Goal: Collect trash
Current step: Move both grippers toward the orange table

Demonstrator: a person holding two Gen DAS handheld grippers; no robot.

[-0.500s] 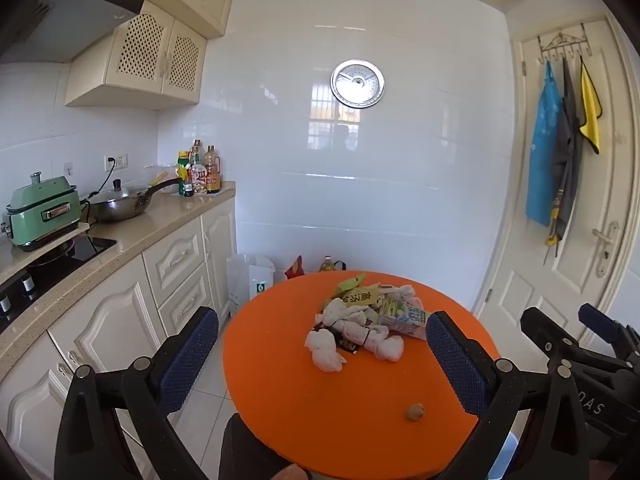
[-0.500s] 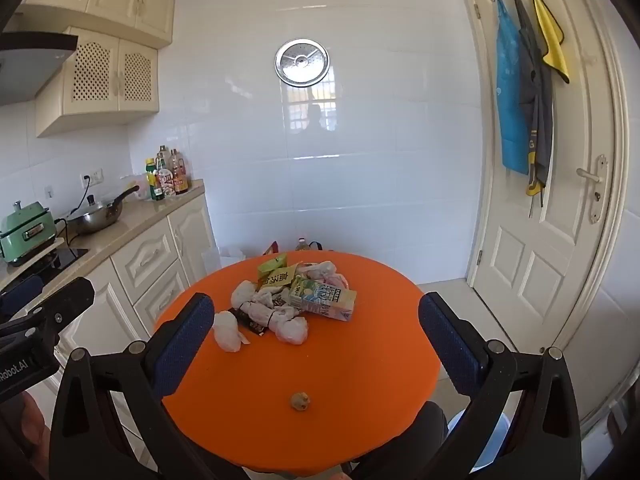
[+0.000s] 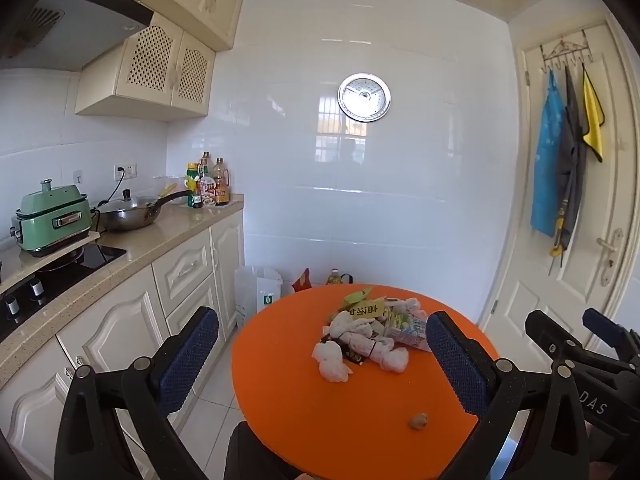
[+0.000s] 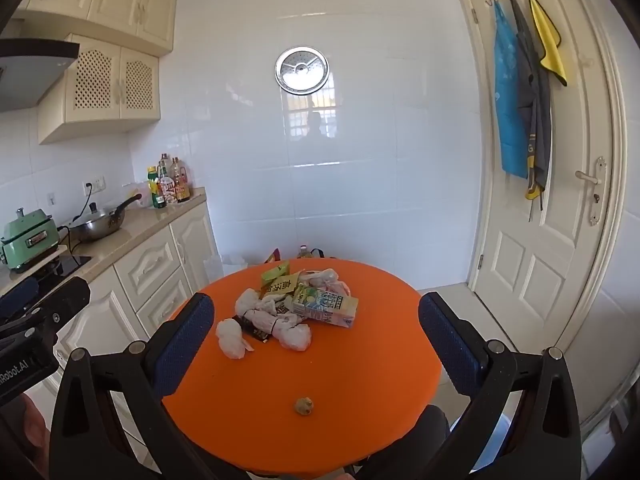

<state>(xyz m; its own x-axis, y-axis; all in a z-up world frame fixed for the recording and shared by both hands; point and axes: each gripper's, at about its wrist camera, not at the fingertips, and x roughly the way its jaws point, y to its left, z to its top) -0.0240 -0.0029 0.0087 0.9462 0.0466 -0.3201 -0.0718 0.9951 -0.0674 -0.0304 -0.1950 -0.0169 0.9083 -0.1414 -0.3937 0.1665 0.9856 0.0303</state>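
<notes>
A heap of trash [image 3: 368, 332] [image 4: 280, 308] lies toward the far side of a round orange table [image 3: 304, 412] [image 4: 360, 380]: crumpled white tissues, yellow-green wrappers, a dark sachet and a drink carton [image 4: 325, 306]. A small brown lump [image 3: 418, 421] [image 4: 303, 405] sits alone nearer the front. My left gripper [image 3: 320, 364] hangs open above the table's near-left edge, nothing between its blue pads. My right gripper [image 4: 316, 344] is open too, short of the heap. In the left wrist view the right gripper shows at the right [image 3: 580, 348].
A counter [image 3: 132, 248] with a green cooker [image 3: 52, 220], a pan [image 3: 128, 212] and bottles runs along the left. A white bag [image 3: 256, 292] stands on the floor behind the table. A door [image 4: 540, 220] with hung cloths is at the right.
</notes>
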